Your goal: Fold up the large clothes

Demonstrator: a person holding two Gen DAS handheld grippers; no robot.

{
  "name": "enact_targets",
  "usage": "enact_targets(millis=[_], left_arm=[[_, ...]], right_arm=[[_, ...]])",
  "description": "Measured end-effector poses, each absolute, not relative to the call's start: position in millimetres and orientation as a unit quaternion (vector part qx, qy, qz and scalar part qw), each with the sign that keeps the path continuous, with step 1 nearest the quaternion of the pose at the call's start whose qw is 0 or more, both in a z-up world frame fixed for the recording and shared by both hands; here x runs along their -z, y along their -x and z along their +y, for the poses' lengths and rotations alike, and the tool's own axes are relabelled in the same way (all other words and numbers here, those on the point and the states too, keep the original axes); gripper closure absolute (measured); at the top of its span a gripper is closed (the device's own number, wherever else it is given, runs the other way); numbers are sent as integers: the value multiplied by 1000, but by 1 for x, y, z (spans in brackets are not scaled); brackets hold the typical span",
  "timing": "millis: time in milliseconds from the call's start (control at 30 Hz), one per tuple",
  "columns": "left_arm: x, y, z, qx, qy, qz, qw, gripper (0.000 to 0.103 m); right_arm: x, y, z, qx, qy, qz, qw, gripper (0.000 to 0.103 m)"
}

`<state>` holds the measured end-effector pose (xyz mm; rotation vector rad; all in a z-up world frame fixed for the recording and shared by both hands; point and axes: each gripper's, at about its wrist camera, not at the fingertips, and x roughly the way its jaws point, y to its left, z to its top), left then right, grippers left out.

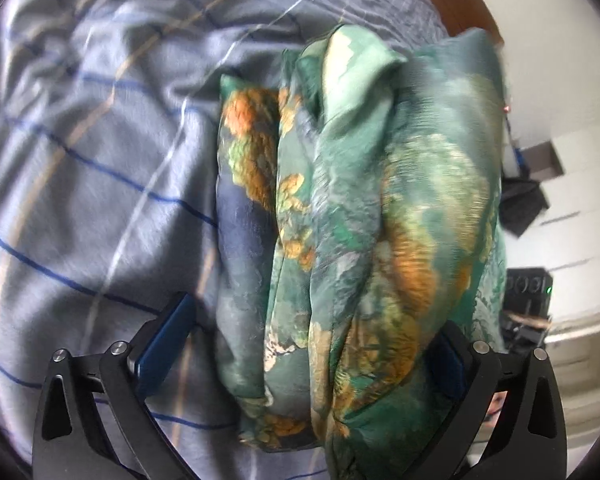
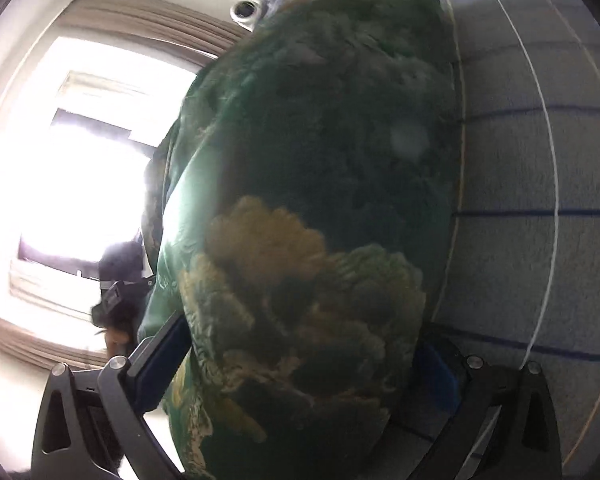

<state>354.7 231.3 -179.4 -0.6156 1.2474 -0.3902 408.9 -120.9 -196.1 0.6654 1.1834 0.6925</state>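
Observation:
A green garment with orange and cream print (image 1: 340, 208) lies bunched in long folds on a grey striped bed sheet (image 1: 80, 160). My left gripper (image 1: 308, 344) has its jaws wide apart, with the garment's near end lying between the blue pads (image 1: 164, 344). In the right wrist view the same garment (image 2: 320, 208) fills the middle, dark and close. My right gripper (image 2: 300, 360) is also wide open, with the cloth bulging between its fingers (image 2: 160, 356). I cannot tell if either pad presses the cloth.
The grey sheet (image 2: 540, 160) lies to the right in the right wrist view. A bright window with curtains (image 2: 72, 184) is on the left. A wooden bed edge (image 1: 460, 0) and dark furniture (image 1: 528, 292) show at the right of the left wrist view.

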Motion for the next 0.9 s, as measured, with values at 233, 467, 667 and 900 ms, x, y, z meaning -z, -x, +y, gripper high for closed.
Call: enact_targets(millis=[233, 467, 667, 900], left_arm=[[147, -328, 218, 177, 238, 531, 794, 50], [110, -313, 191, 182, 210, 489, 827, 52], [68, -356, 154, 195, 189, 450, 851, 52], [73, -438, 114, 200, 179, 444, 855, 48]], right_arm=[[134, -378, -50, -282, -48, 467, 837, 6], [89, -350, -50, -289, -15, 380, 878, 10], [66, -379, -75, -290, -19, 337, 896, 10], [76, -458, -146, -292, -84, 347, 887, 10]])
